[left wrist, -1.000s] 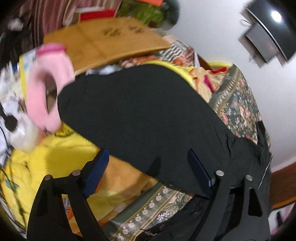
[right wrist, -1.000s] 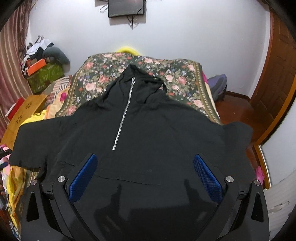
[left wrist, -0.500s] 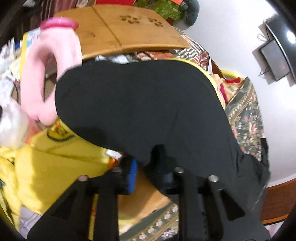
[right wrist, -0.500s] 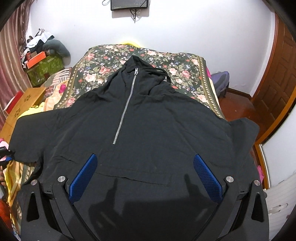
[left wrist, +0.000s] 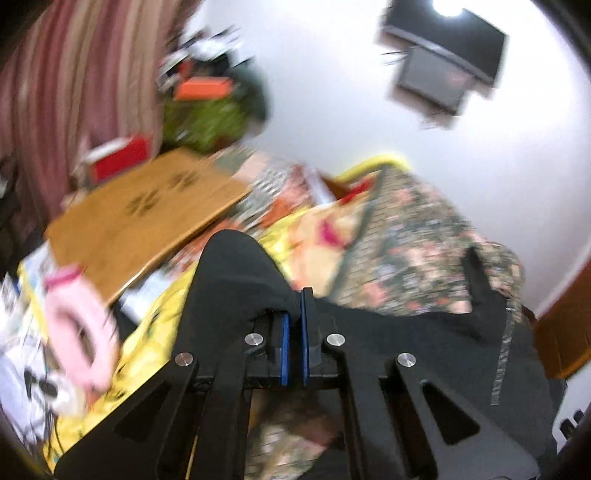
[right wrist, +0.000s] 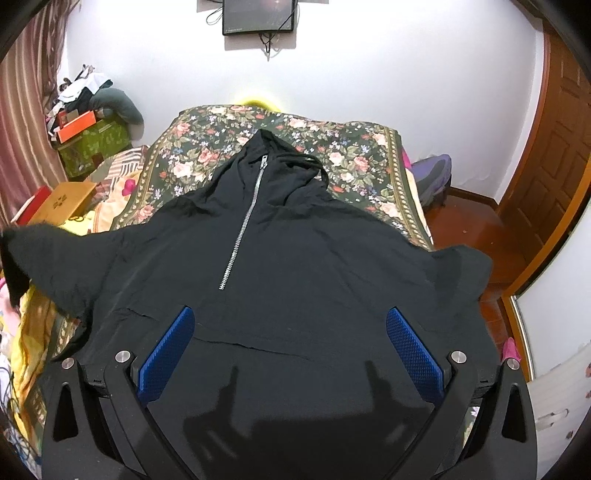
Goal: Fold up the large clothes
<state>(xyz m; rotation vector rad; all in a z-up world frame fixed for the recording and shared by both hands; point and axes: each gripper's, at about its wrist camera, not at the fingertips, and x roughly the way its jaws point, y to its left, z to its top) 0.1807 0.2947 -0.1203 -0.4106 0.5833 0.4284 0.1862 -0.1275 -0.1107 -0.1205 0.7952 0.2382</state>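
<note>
- Looking along the right gripper, we saw a black hooded pullover spread front side up on a bed with a floral cover.
- Its long axis ran from the hem, nearest our grippers, straight away to the hood, which pointed toward the white wall and the dark screen mounted there.
- The silver zipper lay along that same axis, from the neck down to mid chest.
- The right sleeve stuck out sideways and draped over the bed's edge, toward the wooden door.
- The left sleeve was raised off the bed, its end drawn up to a point.
- We held the left gripper with its blue pads pressed together, clamped on the edge of that sleeve's black cloth, which hung over the fingers to the left.
- The right gripper hovered above the lower front of the pullover, its jaws wide apart with nothing between the pads.
- A wooden board and a pink ring-shaped object lay beside the bed, blurred in the left wrist view.
</note>
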